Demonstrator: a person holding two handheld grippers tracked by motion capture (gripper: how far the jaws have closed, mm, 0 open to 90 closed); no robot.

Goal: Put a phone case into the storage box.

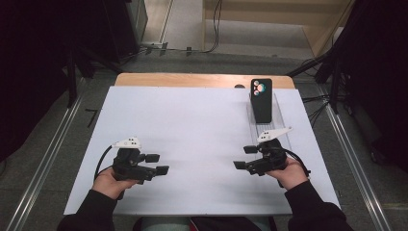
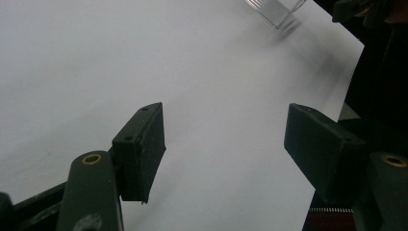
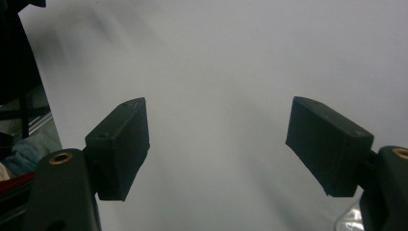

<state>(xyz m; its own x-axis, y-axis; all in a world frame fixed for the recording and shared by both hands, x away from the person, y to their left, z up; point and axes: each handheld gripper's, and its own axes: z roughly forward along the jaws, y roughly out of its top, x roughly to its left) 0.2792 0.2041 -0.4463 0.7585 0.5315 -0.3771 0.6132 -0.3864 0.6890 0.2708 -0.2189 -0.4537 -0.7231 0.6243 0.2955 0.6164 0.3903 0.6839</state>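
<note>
A black phone [image 1: 261,100] with a round camera cluster stands propped in a clear plastic holder [image 1: 269,126] at the table's back right. My left gripper [image 1: 158,164] rests low over the white tabletop at front left, jaws pointing right; its own view shows it open [image 2: 225,144] with bare table between the pads. At front right, just in front of the holder, my right gripper [image 1: 245,157] points left and is open [image 3: 216,144] on nothing. A corner of the clear holder [image 2: 276,10] appears at the top of the left gripper view.
The white table surface [image 1: 192,130] spreads between the two grippers. A wooden strip [image 1: 192,79] runs along the far edge. Metal floor rails [image 1: 351,159] flank the table, and cables [image 1: 317,103] lie on the floor at the right.
</note>
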